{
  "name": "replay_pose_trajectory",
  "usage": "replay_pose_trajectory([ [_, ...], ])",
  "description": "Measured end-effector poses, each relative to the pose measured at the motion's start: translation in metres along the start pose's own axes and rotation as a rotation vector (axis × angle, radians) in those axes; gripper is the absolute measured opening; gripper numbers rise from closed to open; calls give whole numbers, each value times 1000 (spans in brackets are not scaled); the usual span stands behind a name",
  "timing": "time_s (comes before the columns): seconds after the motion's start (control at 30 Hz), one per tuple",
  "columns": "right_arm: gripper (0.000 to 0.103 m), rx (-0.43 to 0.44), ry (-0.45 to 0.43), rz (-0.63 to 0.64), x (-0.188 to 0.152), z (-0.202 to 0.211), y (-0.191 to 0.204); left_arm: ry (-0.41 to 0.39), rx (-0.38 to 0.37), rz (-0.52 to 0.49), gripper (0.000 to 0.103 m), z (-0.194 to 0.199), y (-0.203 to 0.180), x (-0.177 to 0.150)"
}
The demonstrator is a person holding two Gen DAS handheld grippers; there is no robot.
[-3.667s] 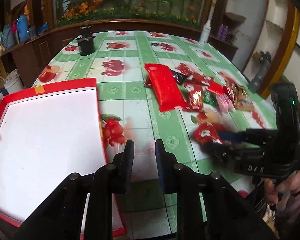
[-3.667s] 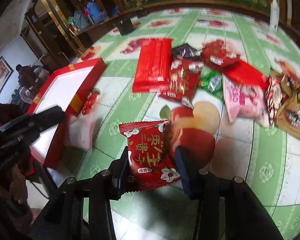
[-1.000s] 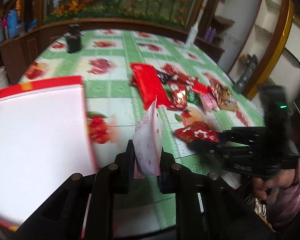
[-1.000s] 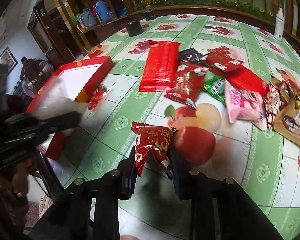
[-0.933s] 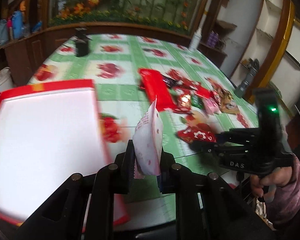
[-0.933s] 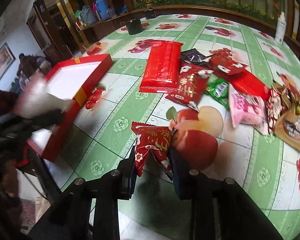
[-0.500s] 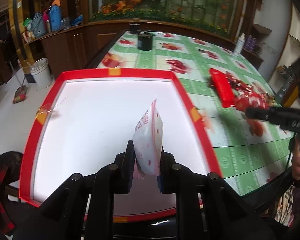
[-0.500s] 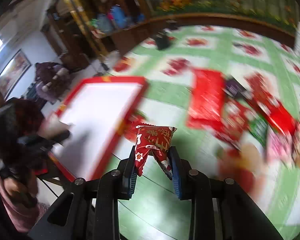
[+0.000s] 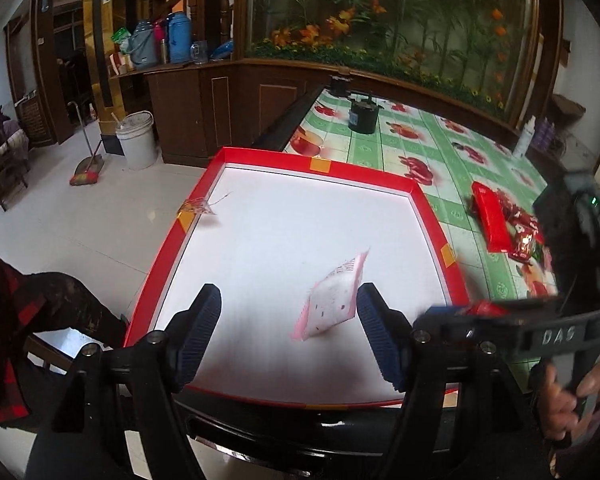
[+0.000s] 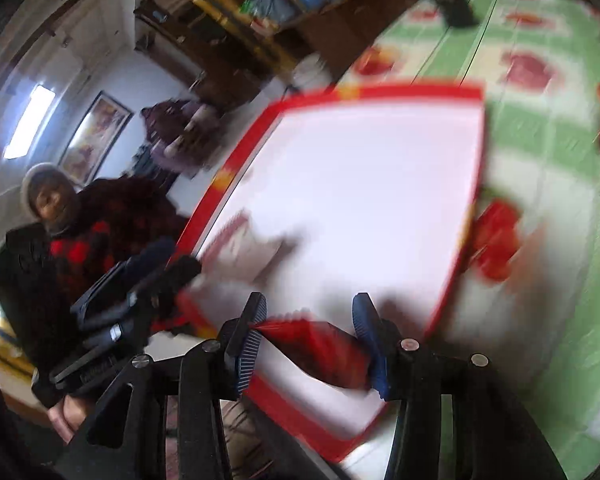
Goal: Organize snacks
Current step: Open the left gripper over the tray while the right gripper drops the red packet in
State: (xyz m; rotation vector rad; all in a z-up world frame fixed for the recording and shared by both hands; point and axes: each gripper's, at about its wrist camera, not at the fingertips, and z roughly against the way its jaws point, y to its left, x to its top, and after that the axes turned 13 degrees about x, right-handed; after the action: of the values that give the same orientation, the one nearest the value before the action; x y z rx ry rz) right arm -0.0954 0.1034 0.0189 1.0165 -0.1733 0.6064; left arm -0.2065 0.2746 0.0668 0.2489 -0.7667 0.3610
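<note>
The small white-and-pink foil snack packet (image 9: 332, 300), gripped upright half a second ago between the blue ribbed pads of the left gripper (image 9: 288, 330), is now released: the jaws are spread wide apart and the packet is seen tilted and motion-smeared between them, close to the right pad, over the near part of the white floor of the shallow red-rimmed cardboard box lid (image 9: 420, 204). Whether it is already resting on the floor or is caught mid-fall cannot be told. The first snack is thus judged to be delivered, or all but delivered, into the tray.

The right gripper (image 10: 308, 340) has been swung from the green fruit-patterned tablecloth (image 9: 432, 140) to the tray's near edge. The red crinkled snack packet (image 10: 320, 344) lies slanted between its pads, and these are set wider apart than a moment ago; the gap is spanned by the packet, yet with the heavy blur it cannot be told whether a hold is kept or the packet is being let go. Its delivery is judged to be the step in hand.

The right wrist view is badly smeared, so the print on the red packet and the tray corners are unreadable. From the left wrist view only a sliver of that packet is visible behind the right gripper's body. The remaining heap of red snack packets (image 9: 504, 220) on the cloth is partly cut off by that gripper and the hand holding it.
</note>
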Motion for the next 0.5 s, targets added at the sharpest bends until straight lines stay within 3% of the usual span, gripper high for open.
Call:
replay_pose_trajectory([
  [0.13,62,41,-12,1,-8,-12,7,-20,-3,21,70,8,2,-3],
  [0.2,63,108,-8,-20,-6,-20,10,-29,1,31,70,12,3,-4],
  [0.33,62,146,-64,-73,5,-22,1,-29,3,62,71,21,10,-4],
  [0.4,57,105,-98,-94,9,-16,-11,-37,6,63,71,26,11,-4],
  [0.5,48,138,-112,-173,5,-3,-28,-40,2,58,71,30,5,-3],
])
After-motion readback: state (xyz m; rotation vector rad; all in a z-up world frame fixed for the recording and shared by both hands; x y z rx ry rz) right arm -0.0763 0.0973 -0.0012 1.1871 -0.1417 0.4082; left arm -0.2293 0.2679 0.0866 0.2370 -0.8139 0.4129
